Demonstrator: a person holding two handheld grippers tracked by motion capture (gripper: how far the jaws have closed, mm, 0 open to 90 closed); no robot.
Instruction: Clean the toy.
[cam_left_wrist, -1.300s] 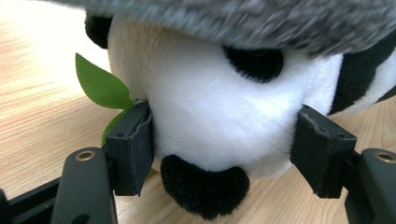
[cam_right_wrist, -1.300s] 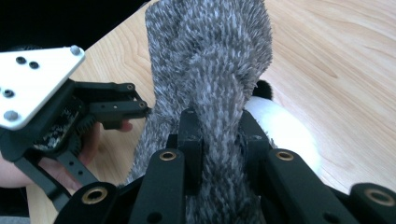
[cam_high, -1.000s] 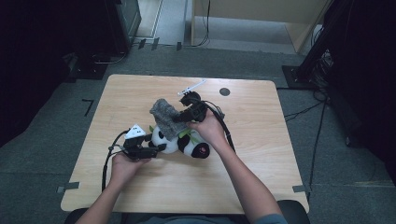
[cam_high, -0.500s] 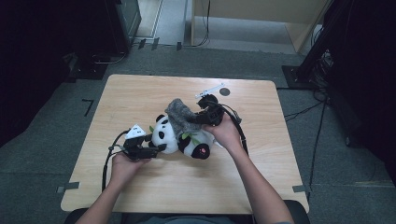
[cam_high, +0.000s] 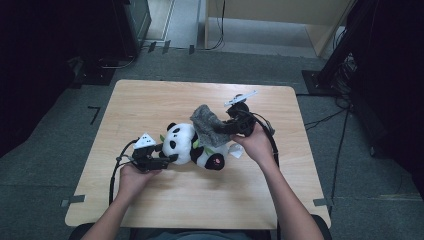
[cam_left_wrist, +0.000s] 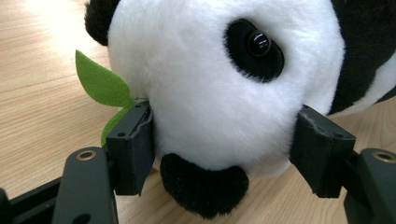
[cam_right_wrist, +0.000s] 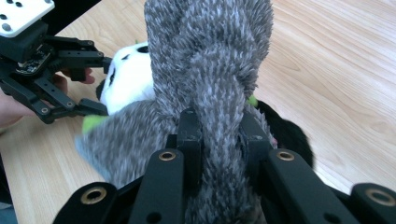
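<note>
A black-and-white panda plush (cam_high: 187, 142) lies on its side mid-table, a green leaf (cam_left_wrist: 100, 84) at its mouth. My left gripper (cam_high: 167, 159) is shut on the panda's head (cam_left_wrist: 210, 79), a pad pressing into the fur on each side. A fuzzy grey cloth (cam_high: 207, 122) drapes over the panda's body and rises from it. My right gripper (cam_high: 227, 127) is shut on a bunched fold of that cloth (cam_right_wrist: 210, 70), which stands up between its jaws (cam_right_wrist: 219, 135), held just above the panda's back.
The wooden table (cam_high: 150, 100) has bare room on the far side and along the front. A small white tag (cam_high: 235, 151) lies beside the panda's foot. Cables trail from both grippers. Dark equipment stands on the floor around the table.
My right gripper has moved to the right with the grey cloth, drawing it along the panda's body. The left gripper and the panda's head stay where they were.
</note>
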